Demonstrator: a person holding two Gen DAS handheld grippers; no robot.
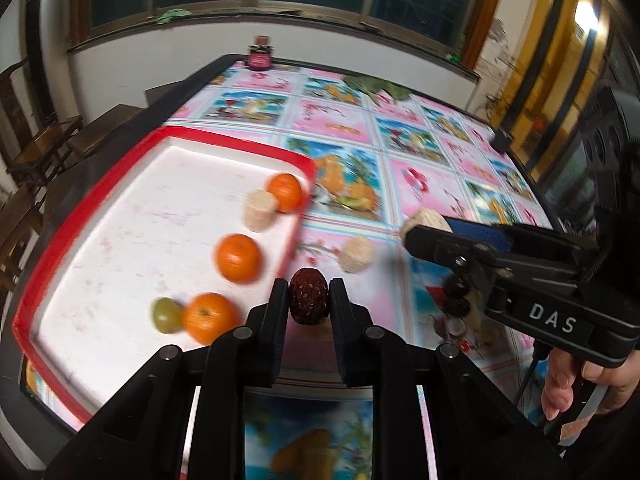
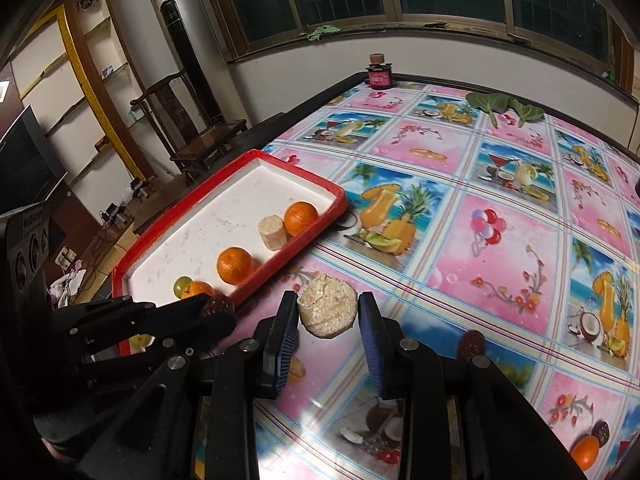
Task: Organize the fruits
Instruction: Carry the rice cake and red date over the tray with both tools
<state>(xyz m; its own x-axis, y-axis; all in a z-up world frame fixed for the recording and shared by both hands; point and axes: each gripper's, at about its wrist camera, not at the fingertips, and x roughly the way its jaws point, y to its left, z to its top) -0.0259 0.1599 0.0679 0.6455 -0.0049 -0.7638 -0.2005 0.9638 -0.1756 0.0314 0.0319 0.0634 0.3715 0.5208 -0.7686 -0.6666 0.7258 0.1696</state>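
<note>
Both grips full: left gripper [image 1: 309, 295] clamps a date [image 1: 308, 295], right gripper [image 2: 328, 312] pinches a pale chunk [image 2: 327, 311]. The tray [image 1: 224, 145] lies at ten o'clock, nearer the left.

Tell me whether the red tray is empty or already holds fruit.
Not empty: the red tray holds three oranges, a green fruit and a pale cylindrical piece.

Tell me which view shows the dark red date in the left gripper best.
The left wrist view: the date sits centred and sharp, pinched between the left gripper fingers, its wrinkled skin clear. The right wrist view shows only part of it, small and dark at the left gripper's tip, beside the red tray.
</note>
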